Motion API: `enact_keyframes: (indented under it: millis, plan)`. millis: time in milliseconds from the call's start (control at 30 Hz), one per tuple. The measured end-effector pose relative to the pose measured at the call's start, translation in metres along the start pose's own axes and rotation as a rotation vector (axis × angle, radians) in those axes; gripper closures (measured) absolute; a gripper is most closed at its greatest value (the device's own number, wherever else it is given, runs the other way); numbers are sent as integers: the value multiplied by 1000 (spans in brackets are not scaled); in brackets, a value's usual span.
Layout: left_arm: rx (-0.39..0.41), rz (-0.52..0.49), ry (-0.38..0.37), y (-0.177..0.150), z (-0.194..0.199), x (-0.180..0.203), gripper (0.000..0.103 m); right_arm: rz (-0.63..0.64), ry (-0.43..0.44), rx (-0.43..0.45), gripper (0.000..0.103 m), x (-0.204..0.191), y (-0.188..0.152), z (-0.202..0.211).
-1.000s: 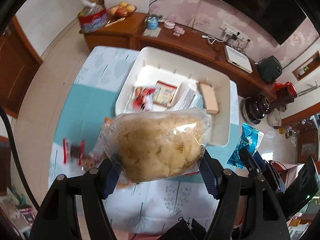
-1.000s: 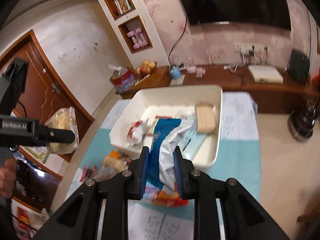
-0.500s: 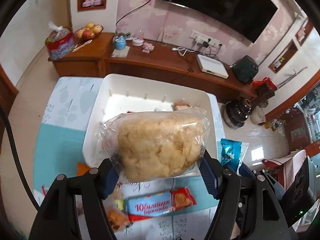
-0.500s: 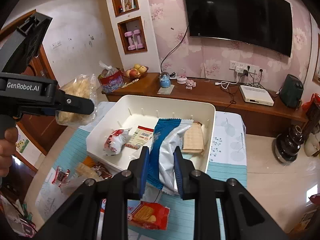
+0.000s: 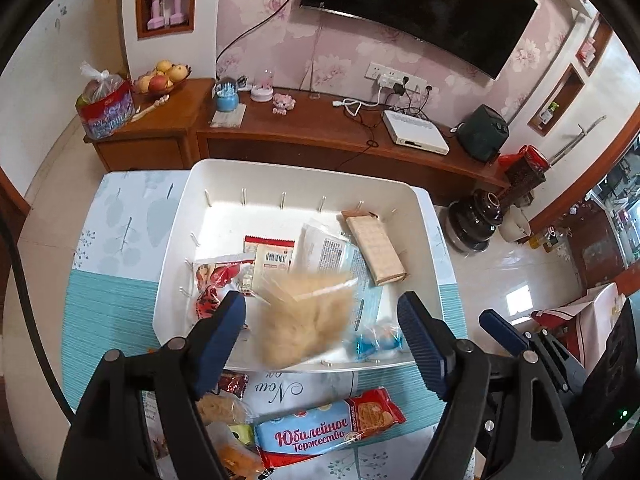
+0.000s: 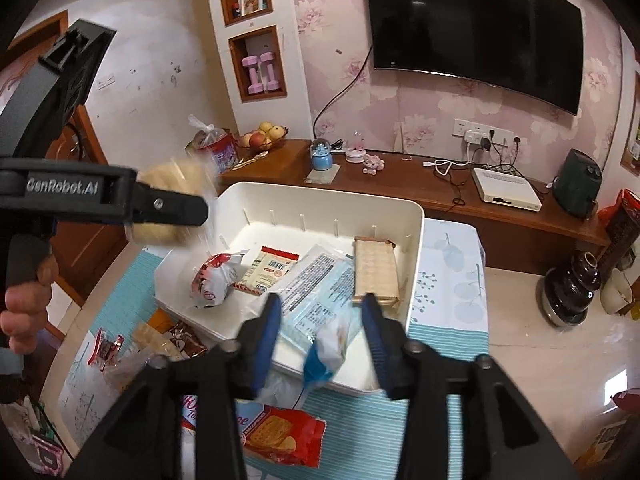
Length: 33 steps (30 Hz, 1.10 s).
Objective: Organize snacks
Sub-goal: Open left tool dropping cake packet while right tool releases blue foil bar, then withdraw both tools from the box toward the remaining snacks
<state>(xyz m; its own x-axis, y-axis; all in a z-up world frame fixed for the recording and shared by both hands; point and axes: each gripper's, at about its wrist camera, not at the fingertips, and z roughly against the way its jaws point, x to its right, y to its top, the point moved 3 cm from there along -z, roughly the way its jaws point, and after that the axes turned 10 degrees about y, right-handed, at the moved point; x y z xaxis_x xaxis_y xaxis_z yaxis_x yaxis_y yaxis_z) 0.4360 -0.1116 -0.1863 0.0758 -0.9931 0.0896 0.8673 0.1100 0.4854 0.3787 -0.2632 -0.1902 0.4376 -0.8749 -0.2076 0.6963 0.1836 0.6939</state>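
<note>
**Both packets loose over the tray**

Your left gripper (image 5: 320, 320) has just been opening: its blue pads stand wide, and the pale puffed snack bag (image 5: 308, 320) is a motion-blurred shape between them, clear of both pads, over the near part of the white tray (image 5: 304, 172). Your right gripper (image 6: 322, 316) has also just been opening; the blue-and-white packet (image 6: 326, 350) sits blurred in the gap between its fingers, over the tray's near rim, and neither pad appears to press on it.

Just in front of the tray, on the patterned tablecloth (image 5: 112, 304), lies the red-and-blue biscuit pack (image 5: 332, 428), with smaller wrapped snacks (image 6: 106, 348) to its left.

Inside the tray, from left to right, you have a red-and-white pouch (image 5: 216, 276), a flat red-edged sachet (image 5: 272, 252), a clear printed packet (image 5: 324, 248) and a tan wafer bar (image 5: 376, 248) against the right wall.

Beyond the table runs a wooden sideboard (image 5: 320, 128) with a fruit bowl (image 5: 160, 78), and a television (image 5: 420, 4) hangs on the floral wall.
</note>
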Motion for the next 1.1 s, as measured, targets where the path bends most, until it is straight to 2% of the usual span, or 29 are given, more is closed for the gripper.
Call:
enact_keyframes:
  millis: [167, 400, 567, 700, 767, 1100]
  plan:
    - [42, -3, 19, -4, 22, 2, 23, 7, -2, 12, 55, -2, 1, 12]
    - [97, 54, 27, -30, 62, -8, 23, 7, -5, 44, 47, -5, 0, 40]
    - [109, 107, 58, -63, 91, -23, 23, 10, 4, 60, 45, -10, -5, 59]
    - [125, 152, 87, -91, 113, -37, 23, 18, 6, 77, 37, -16, -13, 73]
    - [127, 184, 107, -106, 124, -46, 23, 18, 12, 77, 36, -18, -17, 77]
    - [133, 313, 204, -173, 167, -82, 23, -48, 74, 5, 36, -28, -43, 82]
